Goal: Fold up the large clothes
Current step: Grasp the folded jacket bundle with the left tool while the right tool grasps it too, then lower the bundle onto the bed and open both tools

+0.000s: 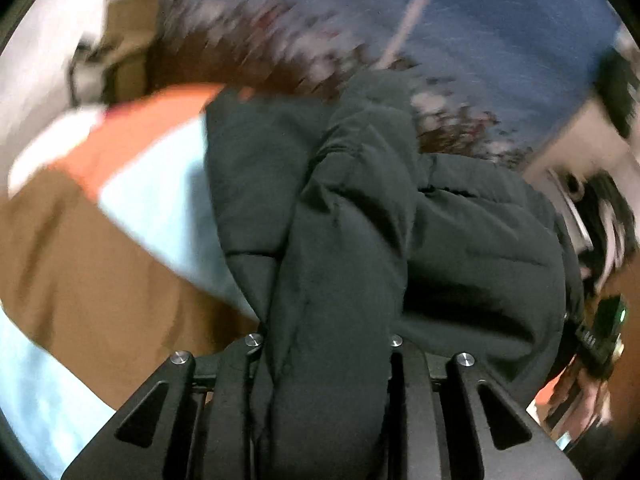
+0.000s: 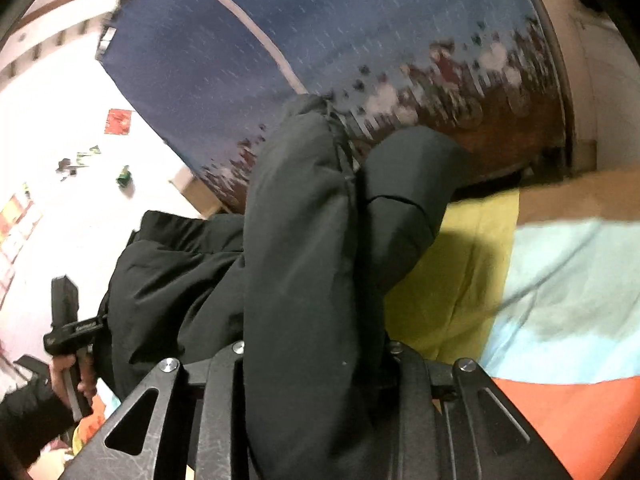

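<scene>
Black padded jacket (image 1: 320, 240) bunches thickly in both your clamped grippers, left (image 1: 324, 344) and right (image 2: 316, 348); slick fabric may slip out mid-fold.

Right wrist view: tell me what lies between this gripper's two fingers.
A thick bunched fold of the black padded jacket fills the gap between the right gripper fingers; nothing else shows there.

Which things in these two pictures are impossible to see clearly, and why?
- Left wrist view: the black jacket bulges over the left gripper, hiding its fingertips.
- Right wrist view: the jacket likewise covers the right gripper fingertips.
- Left wrist view: motion blur smears the blue patterned blanket.
- Both views: the jacket's full shape is hidden, cut off by the lower edge.
</scene>
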`<state>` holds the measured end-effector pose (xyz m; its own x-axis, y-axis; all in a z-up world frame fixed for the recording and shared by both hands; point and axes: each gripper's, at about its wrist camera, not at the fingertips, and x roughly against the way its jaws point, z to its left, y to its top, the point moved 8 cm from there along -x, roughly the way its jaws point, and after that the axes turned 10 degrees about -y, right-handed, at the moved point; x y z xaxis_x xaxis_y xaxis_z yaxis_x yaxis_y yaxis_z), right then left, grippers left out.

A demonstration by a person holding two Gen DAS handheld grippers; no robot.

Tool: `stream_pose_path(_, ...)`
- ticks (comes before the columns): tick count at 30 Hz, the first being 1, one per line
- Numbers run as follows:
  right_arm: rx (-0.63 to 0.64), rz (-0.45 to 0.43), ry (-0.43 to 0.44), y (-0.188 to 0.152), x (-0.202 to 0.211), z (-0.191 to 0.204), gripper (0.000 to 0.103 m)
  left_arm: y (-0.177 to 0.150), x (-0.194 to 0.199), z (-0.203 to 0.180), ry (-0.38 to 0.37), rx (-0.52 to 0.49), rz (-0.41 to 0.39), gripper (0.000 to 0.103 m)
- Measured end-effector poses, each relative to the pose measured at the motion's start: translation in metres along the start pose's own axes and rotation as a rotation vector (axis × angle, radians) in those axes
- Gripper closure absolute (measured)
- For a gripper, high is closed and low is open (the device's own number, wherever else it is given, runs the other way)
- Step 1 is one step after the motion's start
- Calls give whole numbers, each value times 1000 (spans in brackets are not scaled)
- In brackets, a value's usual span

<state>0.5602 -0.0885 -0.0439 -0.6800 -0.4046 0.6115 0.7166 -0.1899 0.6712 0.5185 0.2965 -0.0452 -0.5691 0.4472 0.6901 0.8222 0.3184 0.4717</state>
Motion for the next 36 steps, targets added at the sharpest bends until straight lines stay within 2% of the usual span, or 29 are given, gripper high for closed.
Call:
stream_pose_path(2,-38,29,-67,-9,-20,-17,70,-6,-10,20,-30,93,-15,77)
stream_pose_path(4,-104,43,-63,-17,-27,-31,63,-8,-12,28,-79,137,-48,73)
stream_pose_path(8,-108,38,-77,-17,-26,-39,53,-11,-10,30,-75,101,-44,67)
stream_pose_path(13,-94,5,-143,-18,-21,-36,40,-13,-5,38,-75,143,-42,60)
stream_pose_path(15,-84,-12,-163,-22,-16,-33,24,-12,-3,39,-51,148,-40,53)
stream_pose_path(20,-17,-39,-258,-25,-7,-28,14,-15,13,41,55,131,-86,43)
stream_pose_path(24,44,-103,-322,-26,10,-19,5,-25,32,32,94,108,-150,40)
stream_pose_path(27,85,-167,-332,-29,31,-6,0,-36,48,25,110,105,-213,39)
stream_pose_path(32,164,-246,-309,-35,58,22,0,-54,66,8,136,60,-278,36)
stream_pose_path(34,185,-265,-300,-39,66,33,0,-61,71,-1,145,33,-285,30)
stream_pose_path(36,203,-277,-287,-42,72,42,0,-67,77,-15,150,11,-313,17)
